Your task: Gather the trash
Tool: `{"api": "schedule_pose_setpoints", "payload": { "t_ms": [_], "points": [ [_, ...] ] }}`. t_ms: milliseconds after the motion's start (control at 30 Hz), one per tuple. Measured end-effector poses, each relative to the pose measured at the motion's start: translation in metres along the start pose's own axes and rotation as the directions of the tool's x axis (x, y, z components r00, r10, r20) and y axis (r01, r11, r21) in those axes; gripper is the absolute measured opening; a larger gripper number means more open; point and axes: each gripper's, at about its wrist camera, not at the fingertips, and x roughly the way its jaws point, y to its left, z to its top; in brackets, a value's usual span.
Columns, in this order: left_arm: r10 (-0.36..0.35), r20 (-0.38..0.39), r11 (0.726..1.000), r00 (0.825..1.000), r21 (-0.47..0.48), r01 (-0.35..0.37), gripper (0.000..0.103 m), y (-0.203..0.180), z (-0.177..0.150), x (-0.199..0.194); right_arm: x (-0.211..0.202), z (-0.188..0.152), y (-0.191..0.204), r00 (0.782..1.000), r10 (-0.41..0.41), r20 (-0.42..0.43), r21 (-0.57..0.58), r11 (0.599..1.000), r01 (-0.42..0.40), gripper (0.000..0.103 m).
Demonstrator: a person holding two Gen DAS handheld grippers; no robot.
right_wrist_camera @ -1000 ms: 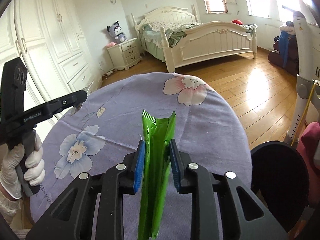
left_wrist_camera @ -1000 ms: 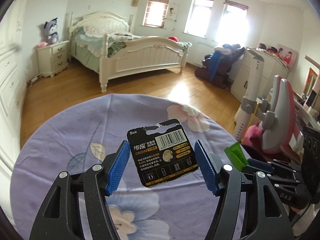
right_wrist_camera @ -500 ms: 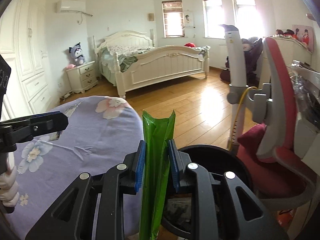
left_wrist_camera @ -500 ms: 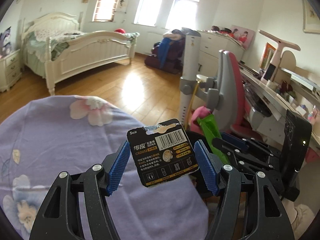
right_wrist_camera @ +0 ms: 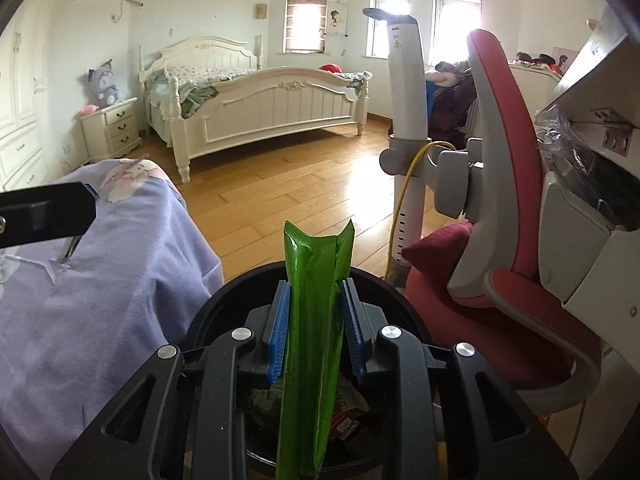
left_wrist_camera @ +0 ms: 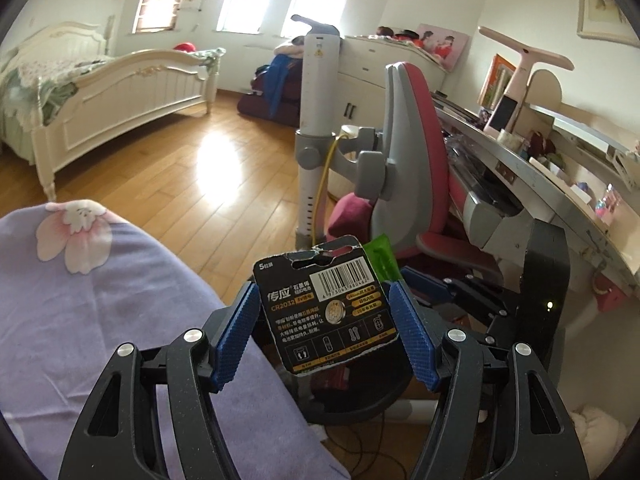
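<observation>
A black battery card [left_wrist_camera: 328, 312] with a barcode sits upright between the blue pads of my left gripper [left_wrist_camera: 322, 292], which is shut on it, just past the edge of the purple flowered tablecloth [left_wrist_camera: 100, 300]. My right gripper [right_wrist_camera: 314, 292] hangs over the black round trash bin [right_wrist_camera: 224, 308] with a long green wrapper [right_wrist_camera: 316, 360] standing between its pads. Its jaws are opening, and the wrapper still touches both pads. Paper scraps lie inside the bin. In the left wrist view the green wrapper [left_wrist_camera: 380, 256] and the right gripper [left_wrist_camera: 460, 292] show behind the card.
A pink and grey desk chair [right_wrist_camera: 512, 200] stands right beside the bin, with a white post [right_wrist_camera: 404, 80] and yellow cable behind it. A cluttered desk [left_wrist_camera: 560, 184] runs along the right. A white bed [right_wrist_camera: 260, 96] stands across the wooden floor.
Both grippers swung right, off the table and over toward the bin and chair, each carrying its piece. The right pads have parted slightly around the green wrapper.
</observation>
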Motion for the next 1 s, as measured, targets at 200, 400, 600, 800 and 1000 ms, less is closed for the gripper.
{"api": "schedule_pose_setpoints", "payload": {
  "t_ms": [200, 400, 600, 800, 1000],
  "points": [
    [-0.048, 0.015, 0.999, 0.999, -0.005, 0.048, 0.086, 0.000, 0.011, 0.010, -0.002, -0.009, 0.000, 0.999, -0.034, -0.004, -0.047, 0.998, 0.033, 0.063],
    [-0.048, 0.082, 0.998, 0.995, 0.040, 0.045, 0.096, -0.003, 0.008, -0.027, -0.020, -0.006, 0.008, 1.000, -0.017, 0.008, -0.028, 0.999, 0.017, 0.078],
    [0.138, 0.174, 0.990, 0.975, 0.016, -0.143, 0.098, 0.030, -0.011, -0.098, -0.033, 0.019, 0.048, 0.996, 0.073, 0.046, -0.047, 0.996, -0.071, 0.090],
    [0.479, 0.219, 0.878, 0.850, -0.119, -0.464, 0.098, 0.103, -0.052, -0.175, -0.045, 0.053, 0.137, 0.980, 0.178, 0.083, -0.180, 0.970, -0.161, 0.097],
    [0.704, 0.200, 0.703, 0.681, -0.334, -0.628, 0.098, 0.173, -0.094, -0.237, -0.041, 0.069, 0.212, 0.947, 0.309, 0.091, -0.200, 0.937, -0.286, 0.097]
  ]
}}
